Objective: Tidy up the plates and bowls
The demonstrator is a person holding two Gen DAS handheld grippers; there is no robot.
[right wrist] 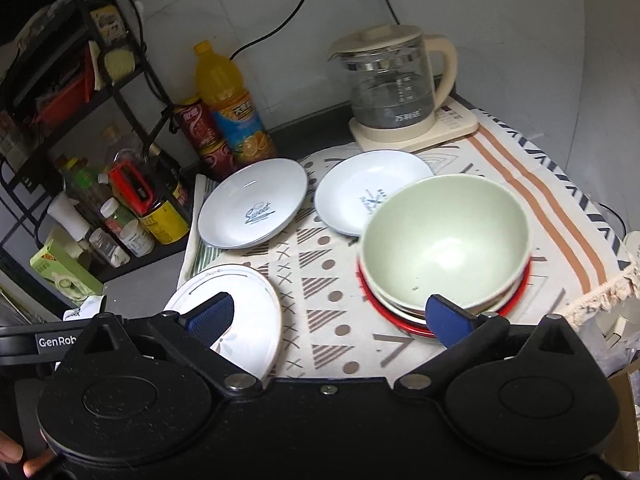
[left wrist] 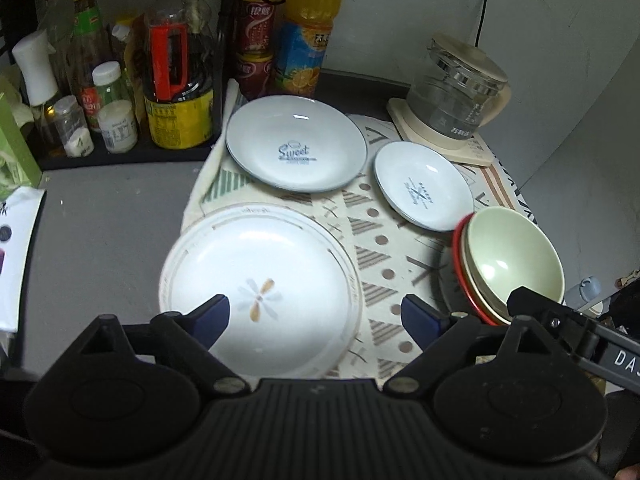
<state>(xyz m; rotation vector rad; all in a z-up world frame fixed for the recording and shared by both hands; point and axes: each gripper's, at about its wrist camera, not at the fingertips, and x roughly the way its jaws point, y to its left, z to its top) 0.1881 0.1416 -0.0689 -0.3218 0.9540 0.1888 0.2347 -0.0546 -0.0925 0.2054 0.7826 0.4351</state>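
A large white plate with a flower mark (left wrist: 260, 280) (right wrist: 244, 312) lies on the patterned cloth (left wrist: 380, 248) (right wrist: 320, 280) nearest me. Behind it lie a pale blue "Sweet" plate (left wrist: 296, 144) (right wrist: 252, 204) and a smaller pale blue plate (left wrist: 424, 186) (right wrist: 360, 184). A pale green bowl (left wrist: 516, 256) (right wrist: 448, 236) sits nested on top of a stack with a red-rimmed bowl (left wrist: 464, 276) (right wrist: 384, 308) at the bottom. My left gripper (left wrist: 316, 316) is open and empty above the large plate. My right gripper (right wrist: 332, 316) is open and empty, its right finger by the bowl stack.
A glass kettle on a cream base (left wrist: 456, 92) (right wrist: 392, 84) stands at the back. An orange juice bottle (left wrist: 308, 28) (right wrist: 228, 96), red cans (left wrist: 254, 40) and several sauce bottles on a black rack (left wrist: 176, 80) (right wrist: 120, 184) stand at the left. The cloth's fringed edge (right wrist: 600, 292) hangs at the right.
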